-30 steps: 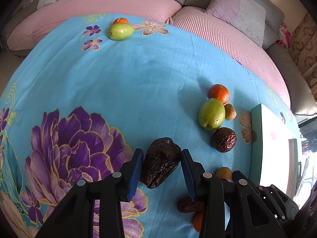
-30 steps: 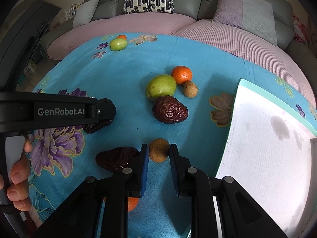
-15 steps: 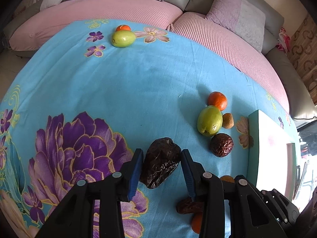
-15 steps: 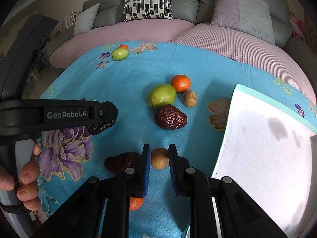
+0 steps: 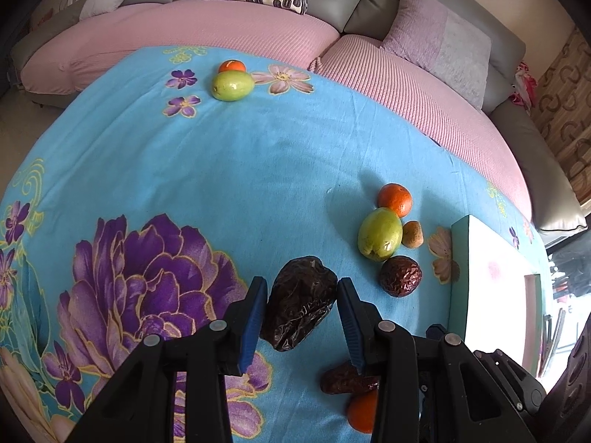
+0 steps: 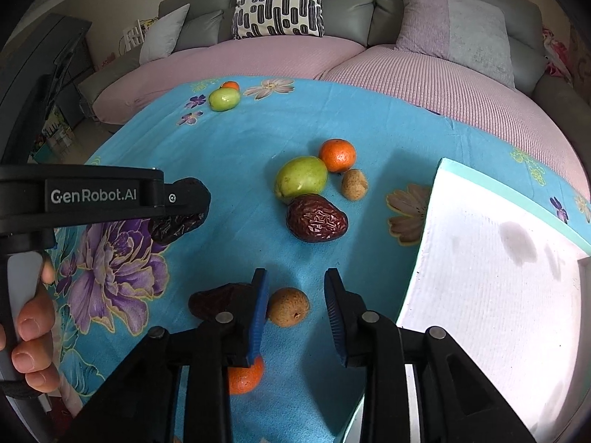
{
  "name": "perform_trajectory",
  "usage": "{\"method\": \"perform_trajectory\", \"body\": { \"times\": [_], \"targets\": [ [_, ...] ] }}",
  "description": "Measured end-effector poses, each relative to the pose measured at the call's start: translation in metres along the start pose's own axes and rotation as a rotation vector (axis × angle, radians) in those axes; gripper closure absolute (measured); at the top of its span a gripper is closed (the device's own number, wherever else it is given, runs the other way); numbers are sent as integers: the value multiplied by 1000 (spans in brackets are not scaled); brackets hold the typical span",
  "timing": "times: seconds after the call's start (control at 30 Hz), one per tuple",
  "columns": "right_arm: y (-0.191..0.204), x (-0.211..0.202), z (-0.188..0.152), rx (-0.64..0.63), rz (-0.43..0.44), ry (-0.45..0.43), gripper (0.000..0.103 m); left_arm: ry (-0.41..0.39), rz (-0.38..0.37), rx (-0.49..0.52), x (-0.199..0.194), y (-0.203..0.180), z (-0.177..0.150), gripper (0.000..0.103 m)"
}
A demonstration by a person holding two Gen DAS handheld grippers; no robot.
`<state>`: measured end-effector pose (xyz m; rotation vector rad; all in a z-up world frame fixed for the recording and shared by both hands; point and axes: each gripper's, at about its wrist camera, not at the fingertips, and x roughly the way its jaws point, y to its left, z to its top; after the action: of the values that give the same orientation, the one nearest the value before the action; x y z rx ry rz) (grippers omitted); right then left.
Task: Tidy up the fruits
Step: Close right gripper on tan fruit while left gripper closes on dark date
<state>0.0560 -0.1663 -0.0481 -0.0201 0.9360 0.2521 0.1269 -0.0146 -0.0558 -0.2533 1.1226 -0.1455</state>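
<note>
Two grippers work a spread of fruit. On the left, the left gripper (image 5: 301, 308) clamps a big wrinkled dark-brown date (image 5: 300, 302) above the turquoise floral cloth (image 5: 229, 184). Right of it, the right gripper (image 6: 295, 304) stands wide around a small tan round fruit (image 6: 288, 306), touching one pad only; closing on it seems next. Further right lies a white foam board (image 6: 491, 295), a grey sofa (image 6: 343, 3) behind.

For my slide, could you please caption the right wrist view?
Open right gripper straddles a small brown round fruit on the blue floral cloth.
</note>
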Motion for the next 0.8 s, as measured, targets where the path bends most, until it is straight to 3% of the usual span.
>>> {"method": "perform_trajectory", "body": {
  "times": [0.3, 0.4, 0.53, 0.6, 0.8],
  "targets": [
    [-1, 8, -3, 2, -21, 23, 68, 4, -5, -12, 1, 4, 1, 62],
    [4, 6, -4, -19, -26, 14, 84, 6, -8, -18, 1, 5, 2, 62],
    [6, 4, -5, -34, -30, 15, 87, 4, -12, -26, -1, 8, 3, 62],
    [5, 2, -5, -29, -11, 11, 93, 4, -13, -30, -1, 9, 3, 62],
    [-9, -10, -5, 39, 25, -12, 93, 2, -14, -31, -2, 9, 3, 62]
  ]
}}
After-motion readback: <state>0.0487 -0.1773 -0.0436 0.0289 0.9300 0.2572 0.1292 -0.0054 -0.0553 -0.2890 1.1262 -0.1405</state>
